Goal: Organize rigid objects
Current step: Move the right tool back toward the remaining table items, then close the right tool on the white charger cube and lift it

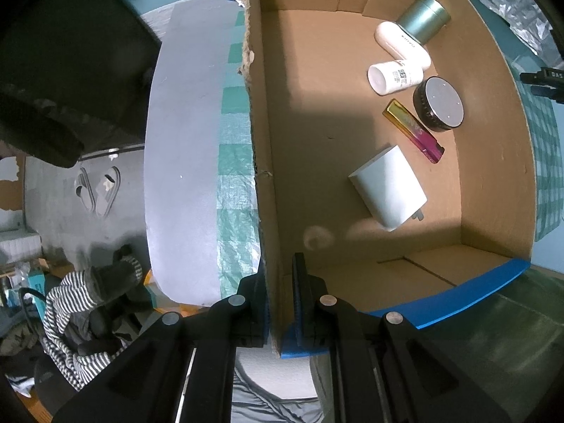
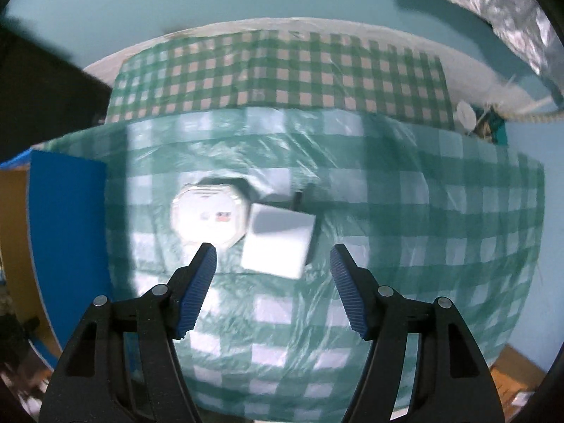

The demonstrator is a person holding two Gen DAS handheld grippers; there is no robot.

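Our left tool (image 1: 278, 299) is clamped on the cardboard box (image 1: 262, 190) wall. Our right tool (image 2: 273, 268) hangs released above a white cube charger (image 2: 276, 243) on the checked bench (image 2: 405, 211).

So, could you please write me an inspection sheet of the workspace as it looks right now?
Surface: table under a green checked cloth.
Job's things: cardboard box holds a green tin, two white bottles, a black round case, a gold-pink tube and a white charger. On the cloth, an octagonal white box and a white cube lie side by side.
Clutter: silver foil bag.
Grippers: left gripper shut on the box wall; right gripper open above the white cube, holding nothing.
Cables: nothing seen.
Surroundings: slippers and striped clothing on the floor.
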